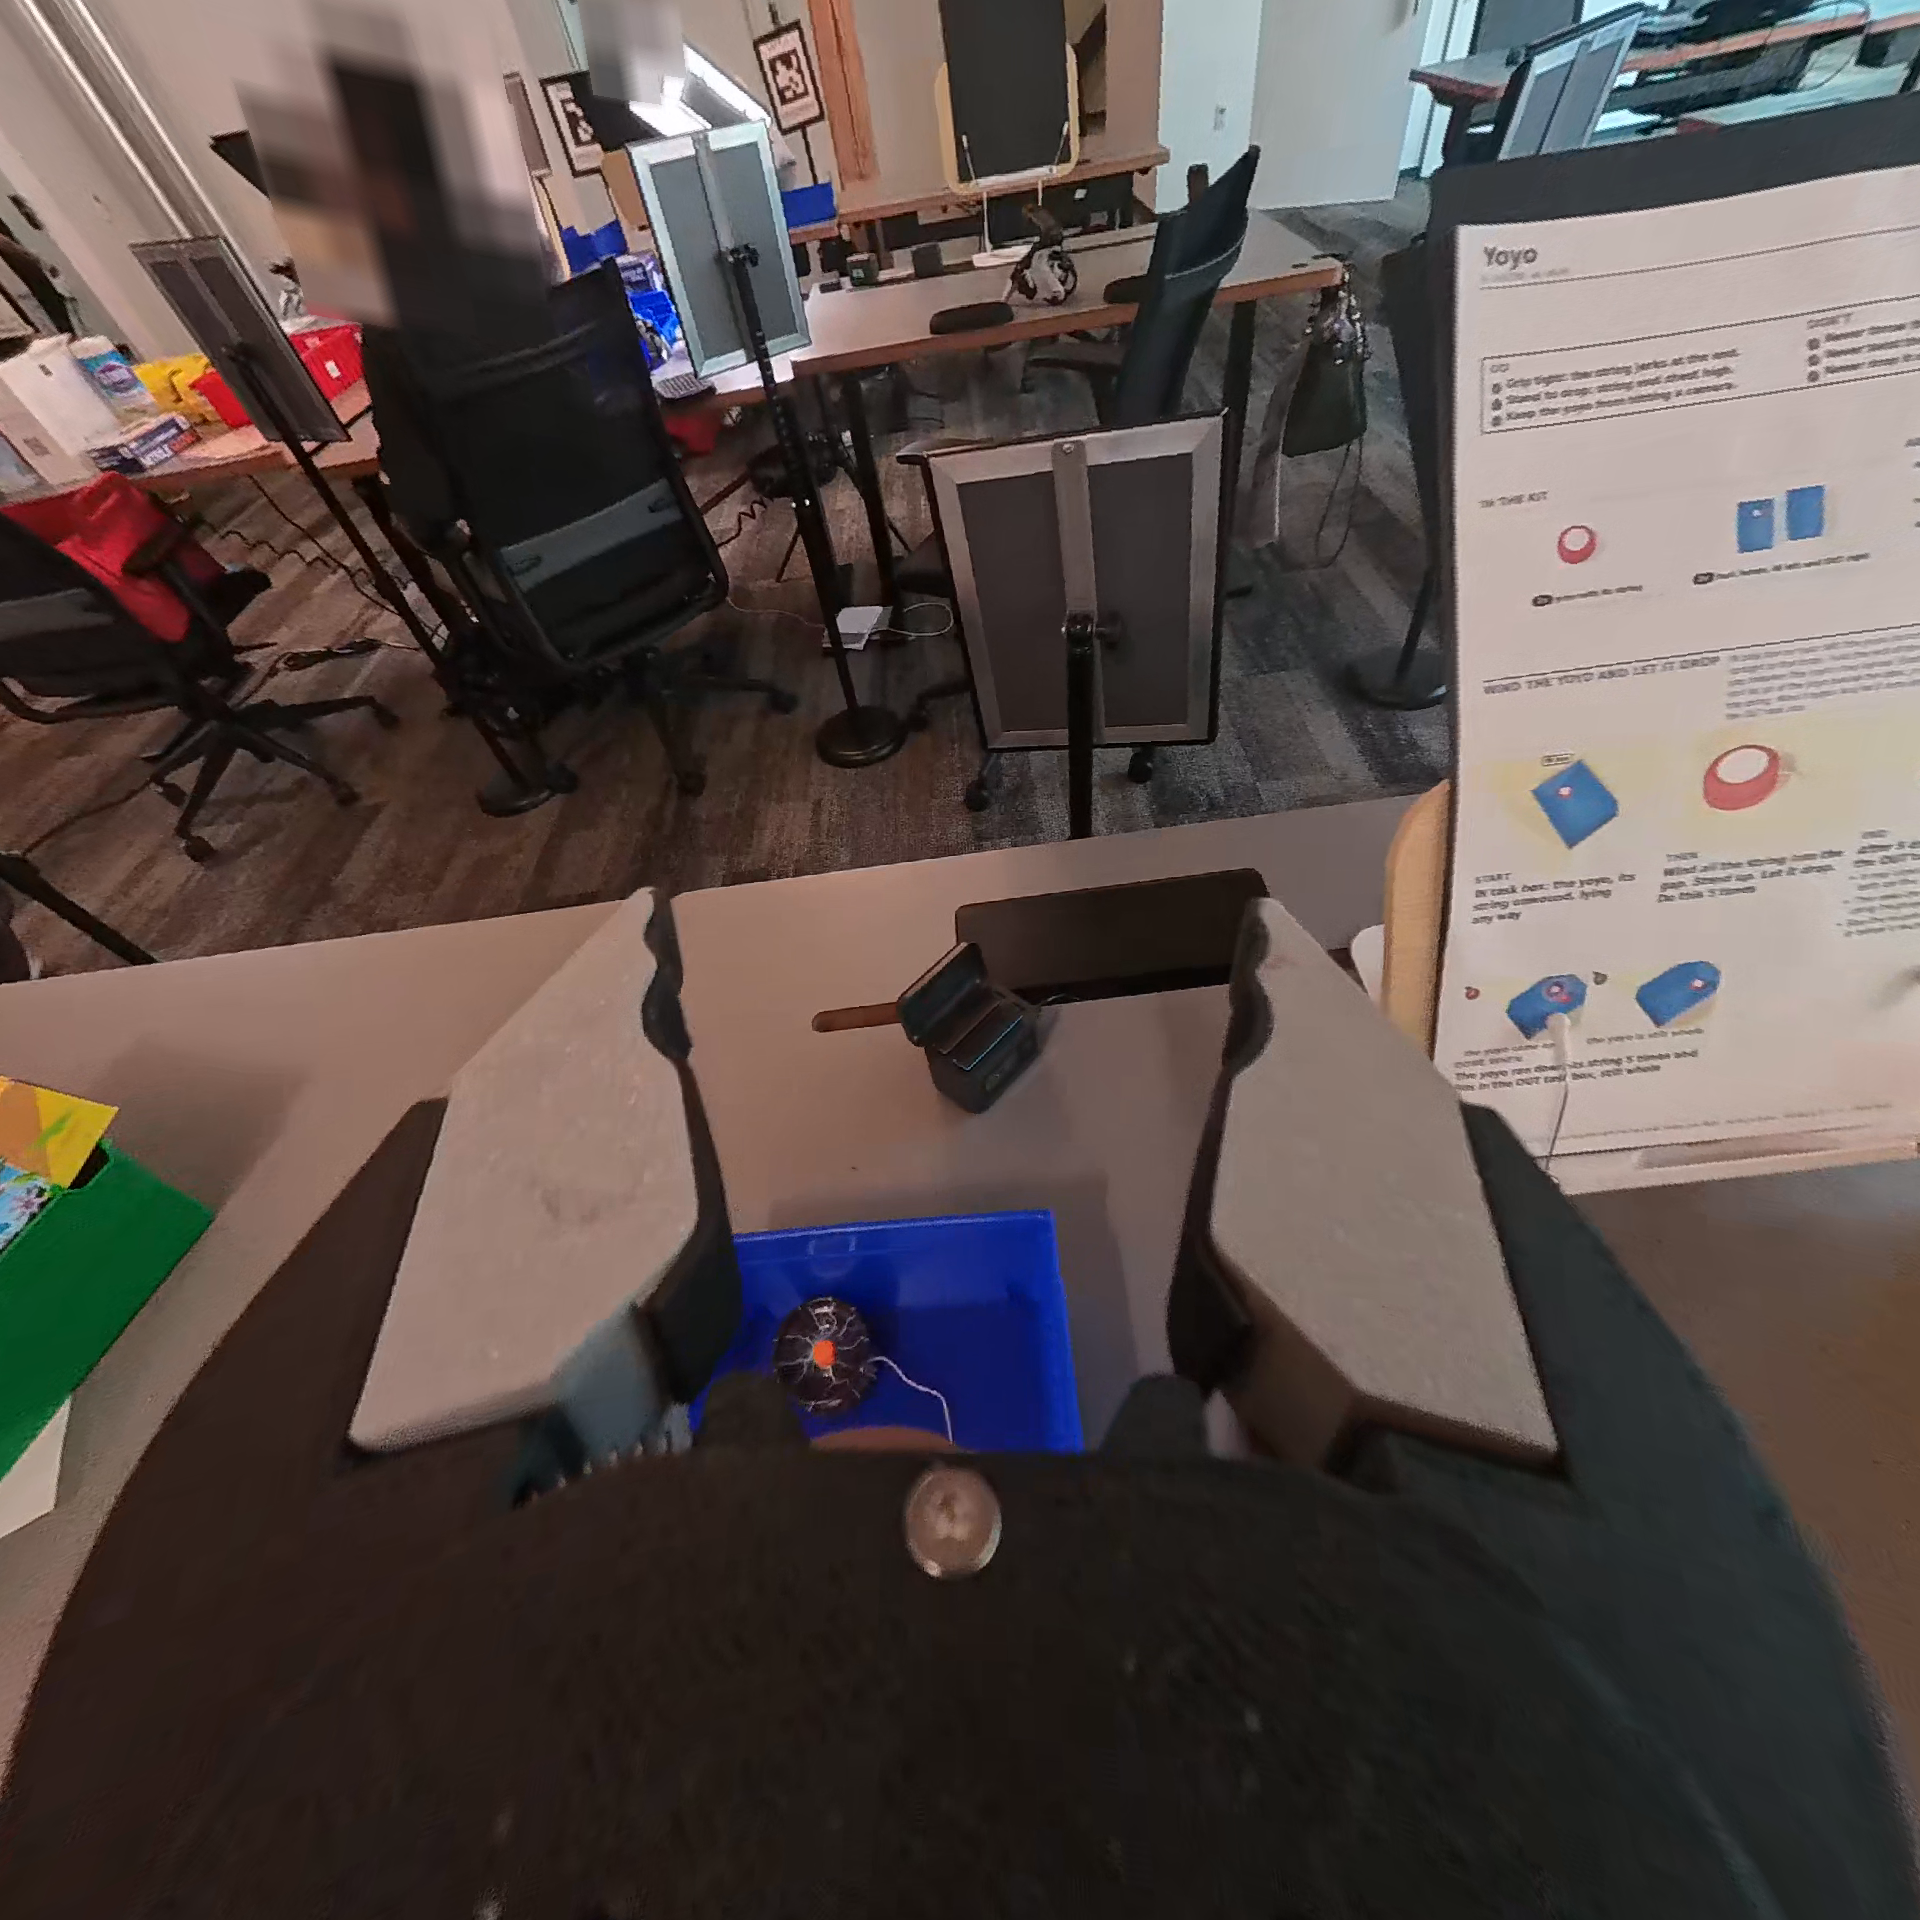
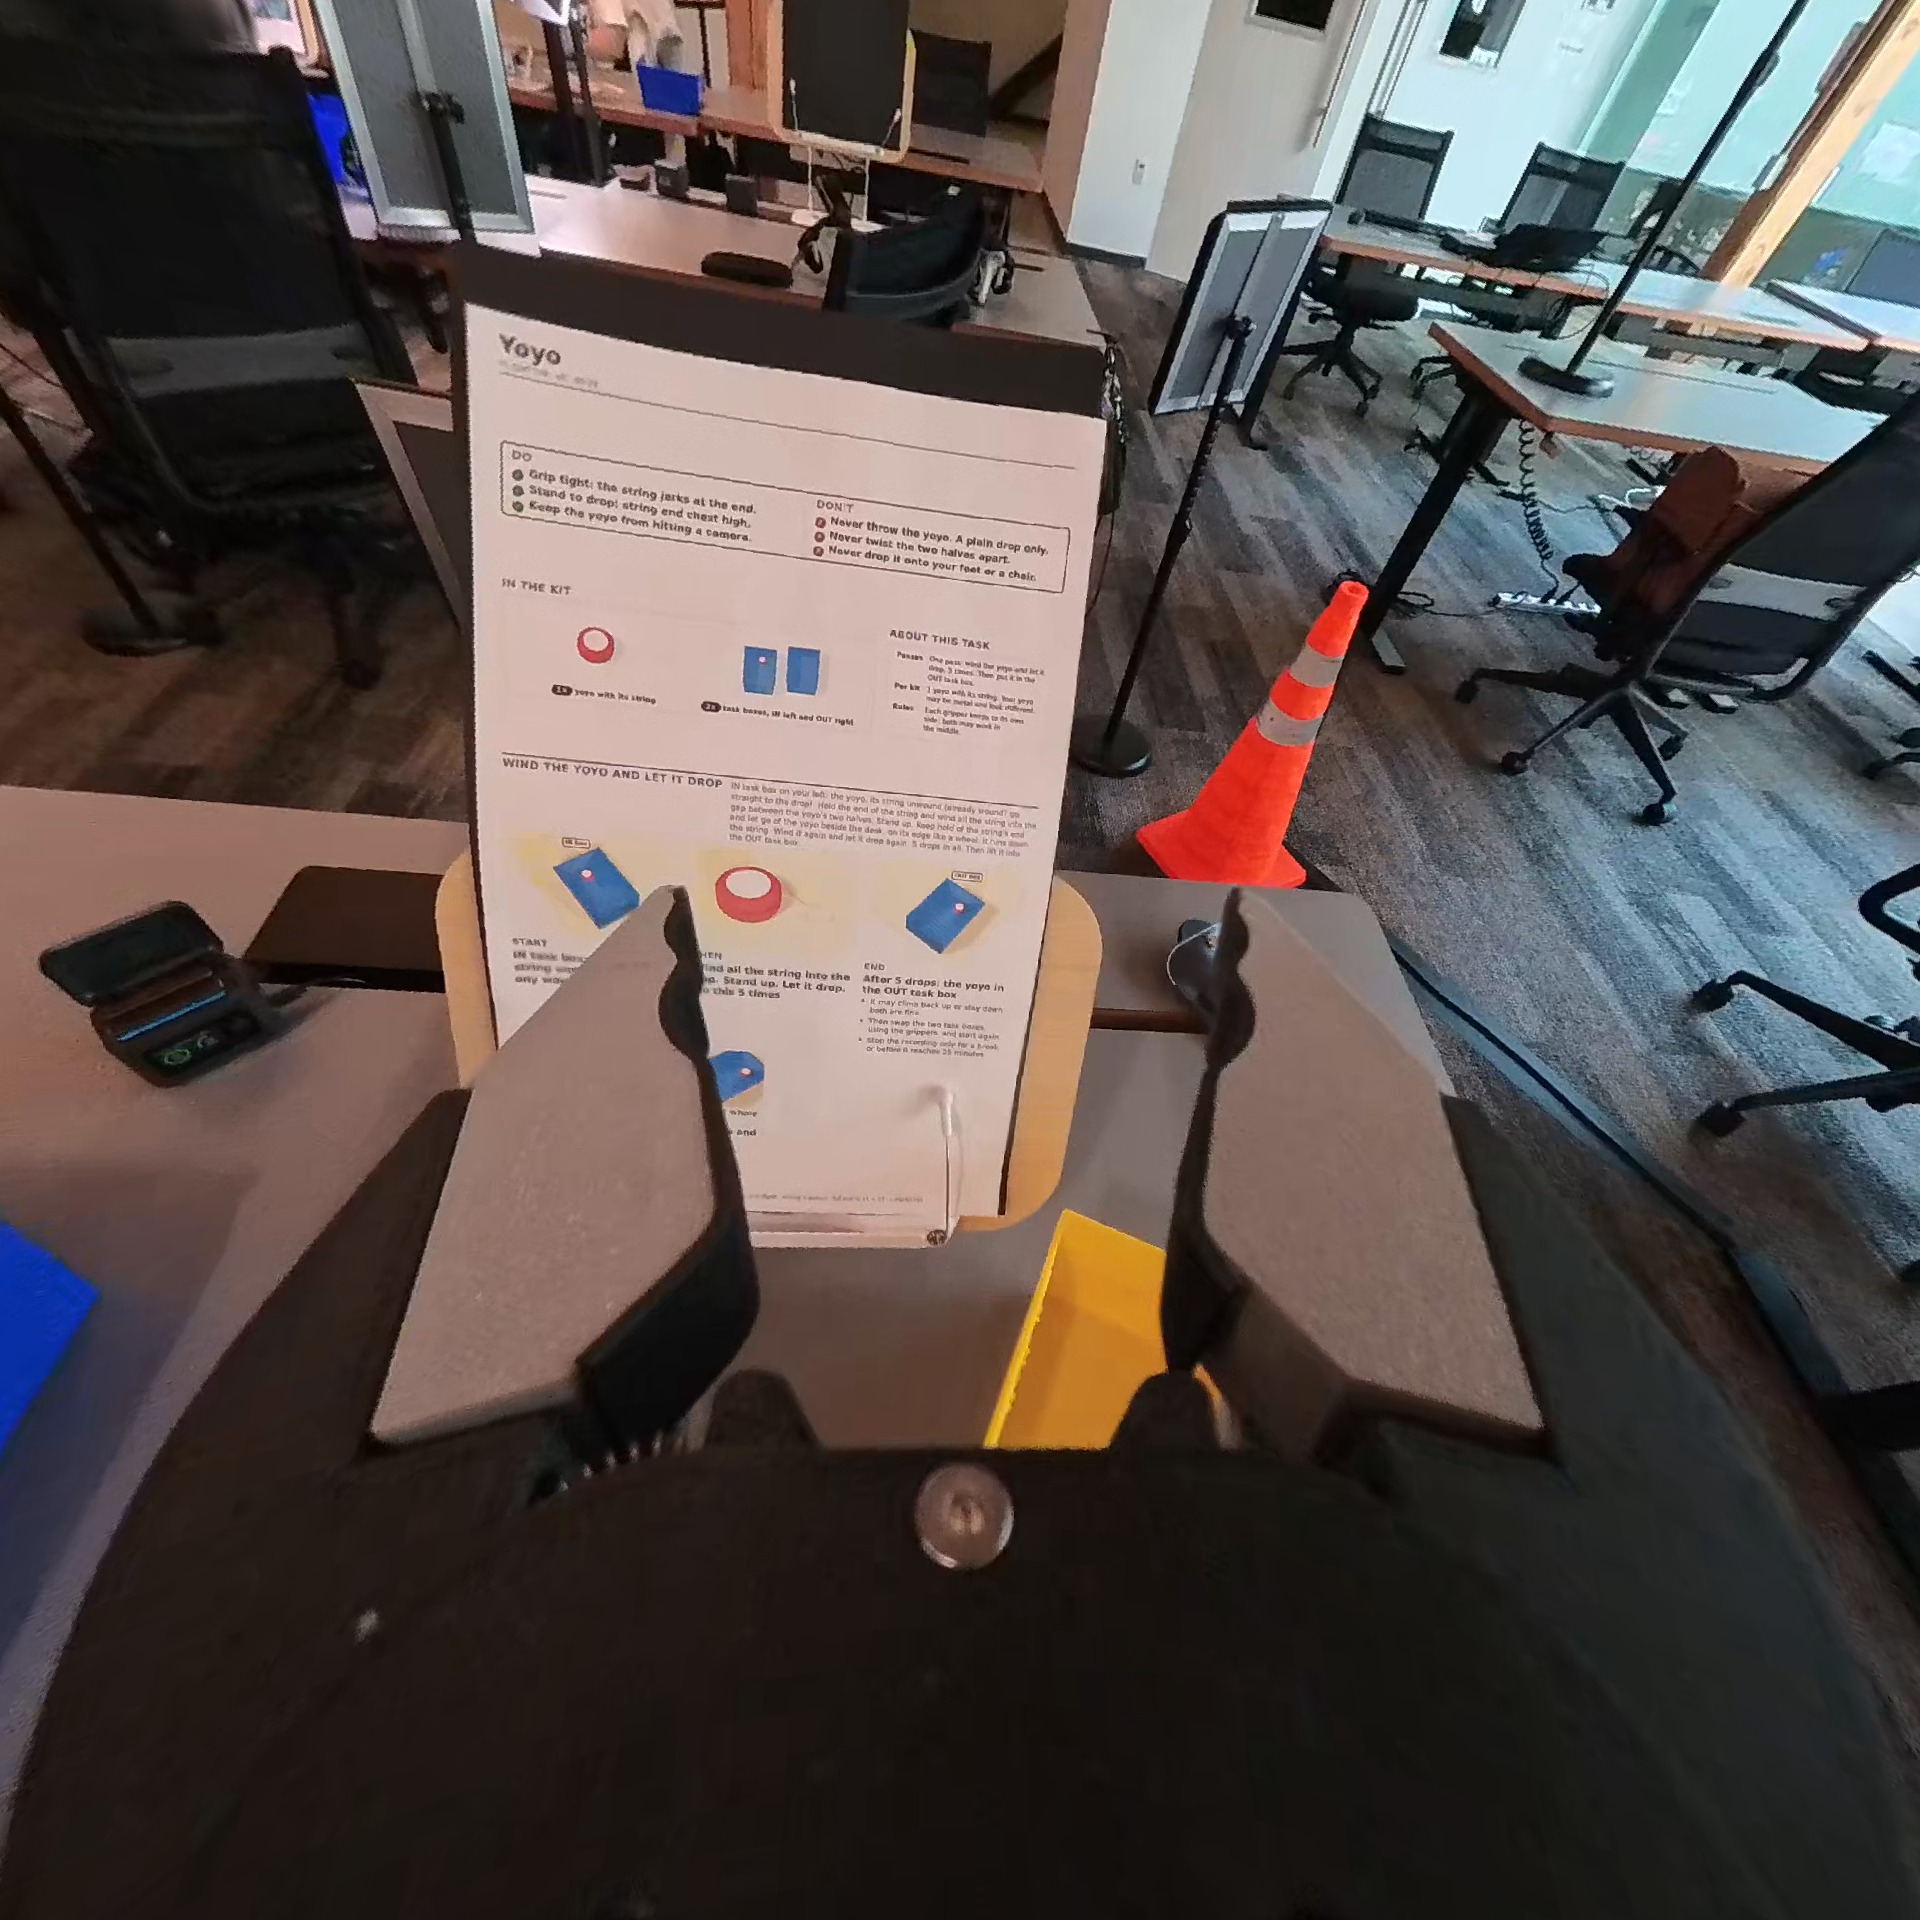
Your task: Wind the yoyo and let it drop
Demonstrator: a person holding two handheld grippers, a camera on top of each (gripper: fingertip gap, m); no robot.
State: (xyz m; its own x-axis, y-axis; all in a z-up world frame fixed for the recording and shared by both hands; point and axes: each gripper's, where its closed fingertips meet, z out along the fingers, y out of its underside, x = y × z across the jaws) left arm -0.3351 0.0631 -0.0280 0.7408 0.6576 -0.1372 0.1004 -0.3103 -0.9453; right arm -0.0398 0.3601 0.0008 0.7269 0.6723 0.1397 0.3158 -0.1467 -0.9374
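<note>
Left wrist view: my left hand-held gripper hangs above the grey worktop, its two fingers spread wide with nothing between them. Below it a blue bin holds the yoyo, a dark disc with an orange centre lying flat near the bin's left side; its white string trails loose to the right across the bin floor. A small black case stands open farther back.

Right wrist view: my right hand-held gripper is likewise wide open and empty. A yellow bin lies beneath it, partly hidden by the right finger. An instruction sheet stands upright just behind. An orange cone stands on the floor beyond the worktop.
</note>
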